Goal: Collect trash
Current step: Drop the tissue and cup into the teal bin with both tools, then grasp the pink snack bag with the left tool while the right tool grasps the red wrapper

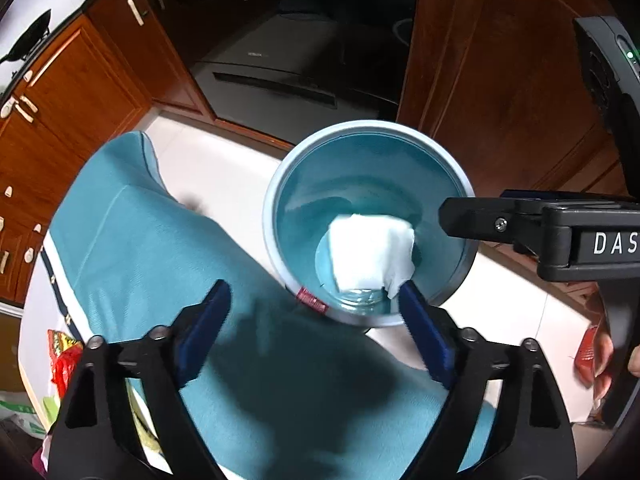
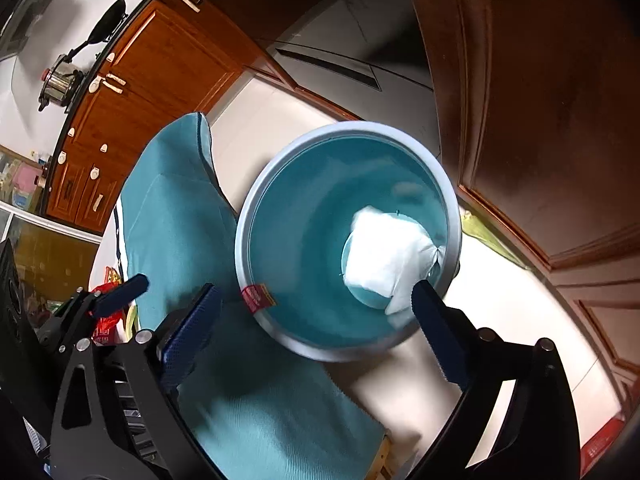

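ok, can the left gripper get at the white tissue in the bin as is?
Probably yes. The left gripper is open above the bin, whose mouth is uncovered, and the white tissue lies exposed at the bottom. The right gripper hangs close, so crowding is possible.

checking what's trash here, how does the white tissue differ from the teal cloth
The white tissue is crumpled and lies at the bottom of the bin; the teal cloth is spread out, draped beside the bin. The tissue looks far smaller than the cloth. Neither is held by a tool.
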`<state>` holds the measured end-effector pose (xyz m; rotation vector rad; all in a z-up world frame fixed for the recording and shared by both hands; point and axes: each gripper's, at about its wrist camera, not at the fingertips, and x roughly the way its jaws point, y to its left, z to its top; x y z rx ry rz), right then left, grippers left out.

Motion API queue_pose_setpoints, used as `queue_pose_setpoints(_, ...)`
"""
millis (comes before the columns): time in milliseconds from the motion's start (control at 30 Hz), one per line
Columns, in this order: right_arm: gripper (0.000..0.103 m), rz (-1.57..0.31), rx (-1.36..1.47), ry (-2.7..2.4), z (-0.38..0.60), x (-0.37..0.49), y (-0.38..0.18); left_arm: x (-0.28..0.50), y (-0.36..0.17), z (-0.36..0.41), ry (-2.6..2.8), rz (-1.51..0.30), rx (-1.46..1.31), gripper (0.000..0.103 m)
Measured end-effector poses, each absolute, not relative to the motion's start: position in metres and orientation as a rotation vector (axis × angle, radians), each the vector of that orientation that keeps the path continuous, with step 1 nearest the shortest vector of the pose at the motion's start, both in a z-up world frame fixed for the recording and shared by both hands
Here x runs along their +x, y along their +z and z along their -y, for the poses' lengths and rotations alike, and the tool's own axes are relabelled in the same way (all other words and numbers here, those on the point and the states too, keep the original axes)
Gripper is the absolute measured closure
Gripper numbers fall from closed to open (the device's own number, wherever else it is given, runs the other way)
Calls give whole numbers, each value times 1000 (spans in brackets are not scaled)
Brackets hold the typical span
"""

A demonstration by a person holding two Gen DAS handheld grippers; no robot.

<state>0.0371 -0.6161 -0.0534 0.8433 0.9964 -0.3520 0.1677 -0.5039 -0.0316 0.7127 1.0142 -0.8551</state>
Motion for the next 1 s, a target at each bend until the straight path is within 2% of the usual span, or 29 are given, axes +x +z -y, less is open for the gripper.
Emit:
queue_pose_setpoints(100, 11, -1002, 818, -347, 606, 36, -46, 158, -26, 496, -860, -1017, 691, 7)
queue_pose_setpoints(467, 11, -1003, 753, -304, 558, 26, -18, 129, 7, 442, -866, -972, 649, 5)
queue_pose_setpoints(1000, 11, -1027, 594, -161, 439, 45, 35, 119, 80, 283, -738, -827, 579, 4)
